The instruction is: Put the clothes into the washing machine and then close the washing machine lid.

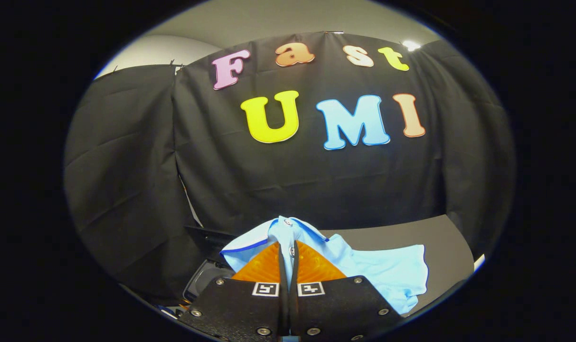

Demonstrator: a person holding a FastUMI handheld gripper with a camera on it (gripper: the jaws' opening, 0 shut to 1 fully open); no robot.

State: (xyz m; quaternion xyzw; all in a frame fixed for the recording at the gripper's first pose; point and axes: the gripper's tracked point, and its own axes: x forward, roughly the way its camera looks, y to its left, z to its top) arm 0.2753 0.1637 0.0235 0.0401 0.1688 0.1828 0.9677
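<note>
I'm seeing a dim booth, with one ceiling lamp (410, 45) glaring above the black cloth wall (316, 180). The fisheye is bending the wall's edges, while the light-blue shirt (387, 270) is staying sharp and evenly lit.

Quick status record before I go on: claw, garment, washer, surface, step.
claw: fingers closed together, pinching a fold of the shirt
shirt: light blue, dark trim, gripped near its buttoned placket, draped over and beyond the fingers, partly trailing on the table
table: grey, beyond the fingers
dark opening: beside the claw, possibly the washer; unclear
step: shirt held, not yet loaded
</note>
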